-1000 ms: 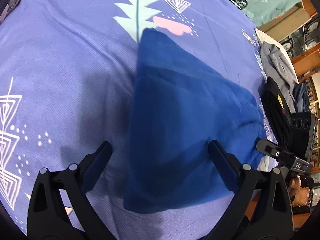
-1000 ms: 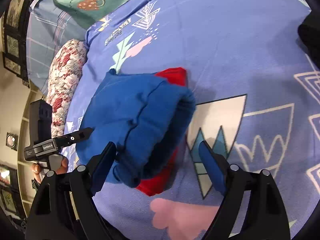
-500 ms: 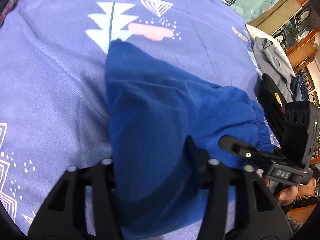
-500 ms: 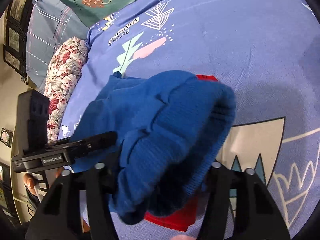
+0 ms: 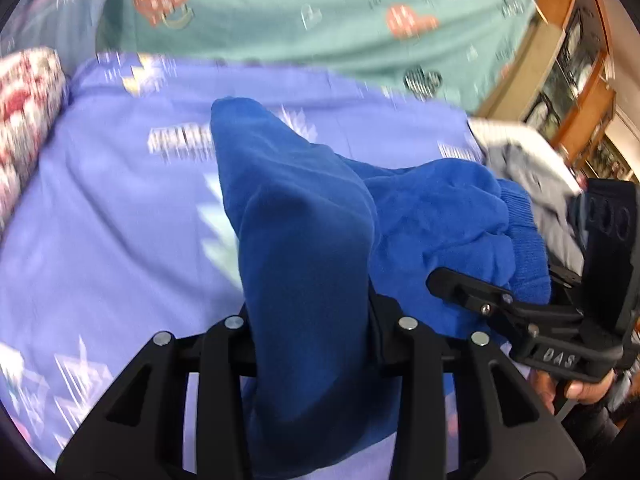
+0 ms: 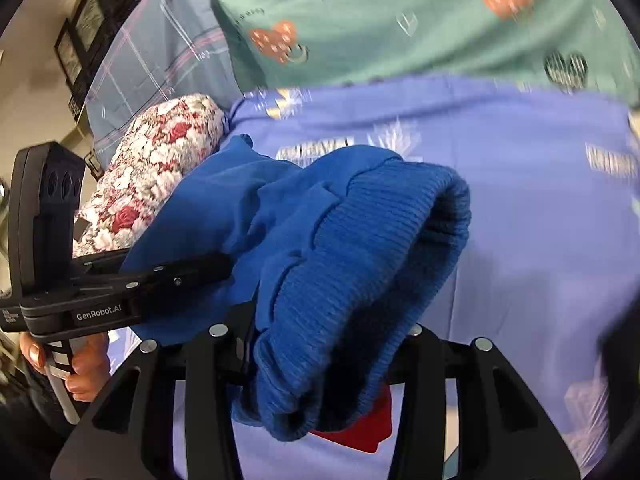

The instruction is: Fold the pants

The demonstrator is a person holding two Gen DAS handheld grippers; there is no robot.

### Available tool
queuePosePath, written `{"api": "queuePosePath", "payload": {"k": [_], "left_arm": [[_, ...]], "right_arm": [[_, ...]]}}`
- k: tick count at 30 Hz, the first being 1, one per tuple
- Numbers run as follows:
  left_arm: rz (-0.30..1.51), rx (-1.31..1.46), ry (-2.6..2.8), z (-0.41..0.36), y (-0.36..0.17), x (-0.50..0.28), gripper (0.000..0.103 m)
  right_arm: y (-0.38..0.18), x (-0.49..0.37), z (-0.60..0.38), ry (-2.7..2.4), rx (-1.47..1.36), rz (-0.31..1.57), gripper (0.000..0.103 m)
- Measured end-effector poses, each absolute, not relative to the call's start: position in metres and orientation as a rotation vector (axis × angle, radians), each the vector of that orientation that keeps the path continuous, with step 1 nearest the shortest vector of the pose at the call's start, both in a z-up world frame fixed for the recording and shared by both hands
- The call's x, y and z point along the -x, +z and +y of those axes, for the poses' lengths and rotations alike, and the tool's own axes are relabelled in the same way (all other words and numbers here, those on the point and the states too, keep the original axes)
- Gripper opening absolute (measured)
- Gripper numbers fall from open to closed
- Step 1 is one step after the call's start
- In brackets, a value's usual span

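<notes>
**Both grippers clamped on blue pants, lifted off the bed**

Step in hand, as I read it: carry the gripped end up & over to make the next fold. To do it well: keep both grips level w/ each other so the edge stays straight, keep light tension between them so the cloth doesn't sag or bunch, lay it down square on the rest of the garment before letting go.

Left wrist view: left gripper at bottom centre, jaws closing, pads pressed on a thick fold of the blue pants, which rise from the jaws toward frame centre, above the purple bedsheet. Far right: right gripper seen side-on, biting the ribbed end of the same garment. Grey clothes pile at right, wooden cabinet upper right — neither shows in the other view.

Right wrist view: right gripper bottom centre, jaws closing on the ribbed waistband; fingertips hidden by cloth. Only here: red cloth under the waistband, floral pillow at left, and the hand holding the left gripper, lower left. Green blanket across the top in both views.
</notes>
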State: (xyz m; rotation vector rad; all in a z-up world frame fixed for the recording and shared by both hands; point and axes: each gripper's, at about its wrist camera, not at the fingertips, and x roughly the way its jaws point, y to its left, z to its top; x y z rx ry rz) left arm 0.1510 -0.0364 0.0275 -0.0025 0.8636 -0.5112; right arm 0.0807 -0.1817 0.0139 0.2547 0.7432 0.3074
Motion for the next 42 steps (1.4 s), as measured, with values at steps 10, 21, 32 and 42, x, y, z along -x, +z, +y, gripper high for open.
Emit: {"api": "queuePosePath", "payload": {"k": [10, 21, 32, 42], "left_arm": [[0.716, -0.027, -0.361, -0.045, 0.068, -0.329, 0.038], [0.8, 0.049, -0.254, -0.033, -0.038, -0.486, 0.051], [0.765, 0.004, -0.075, -0.021, -0.057, -0.465, 0.101], [0.674, -0.048, -0.062, -0.005, -0.002, -0.345, 0.101]], "right_arm": [[0.061, -0.271, -0.183, 0.282, -0.068, 0.65, 0.046], [-0.032, -0.437, -0.191, 0.204, -0.073, 0.667, 0.055], [-0.048, -0.432, -0.201, -0.013, -0.037, 0.674, 0.099], [0.005, -0.316, -0.197, -0.095, -0.081, 0.561, 0.102]]}}
